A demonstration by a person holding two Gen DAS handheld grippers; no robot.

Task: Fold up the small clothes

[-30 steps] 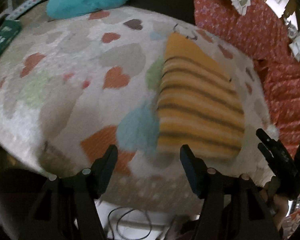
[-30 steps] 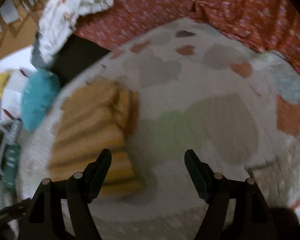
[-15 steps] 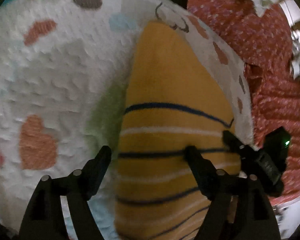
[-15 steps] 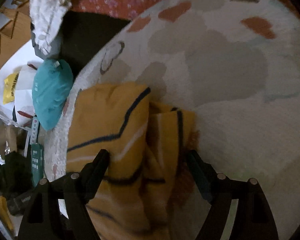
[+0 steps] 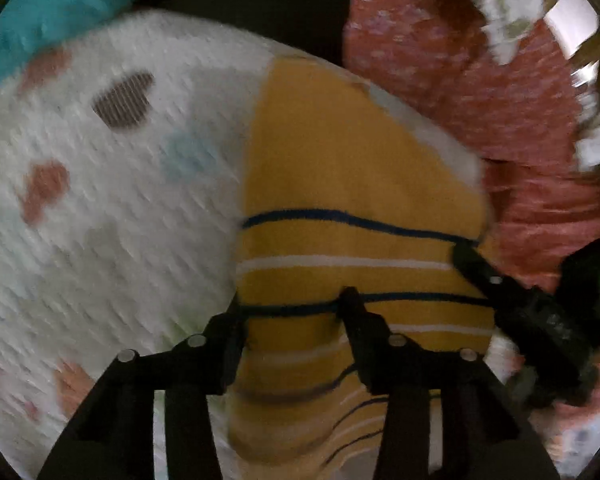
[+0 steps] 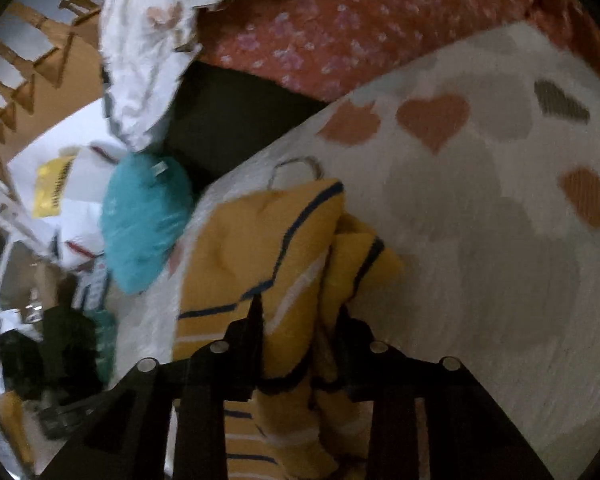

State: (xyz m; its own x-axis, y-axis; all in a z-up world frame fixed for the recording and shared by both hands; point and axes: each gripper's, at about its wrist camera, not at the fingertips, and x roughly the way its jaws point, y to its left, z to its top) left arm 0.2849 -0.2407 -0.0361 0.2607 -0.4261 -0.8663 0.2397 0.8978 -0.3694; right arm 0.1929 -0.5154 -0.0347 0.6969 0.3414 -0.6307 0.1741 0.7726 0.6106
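Observation:
A yellow garment (image 5: pixel 340 168) with dark and white stripes lies folded on a white blanket (image 5: pixel 112 240) patterned with hearts. My left gripper (image 5: pixel 292 306) stands over the garment's near left edge; its jaws are closing with the striped cloth between them, and I see no firm pinch. My right gripper (image 6: pixel 300 312) is at the garment's (image 6: pixel 252 240) rumpled right side, jaws likewise closing around bunched yellow folds. In the left wrist view the right gripper (image 5: pixel 528 256) appears as a black device at the garment's right edge.
A teal cushion (image 6: pixel 144 220) sits just beyond the blanket's far corner. Red floral bedding (image 5: pixel 460 80) runs along the far side, with a white floral pillow (image 6: pixel 148 40) on it. Wooden chairs (image 6: pixel 12 80) and floor clutter lie to the left.
Both grippers have come in from the blanket's near side onto the yellow garment, one at each side. Their jaws were wide apart and now stand about half as wide around the cloth.

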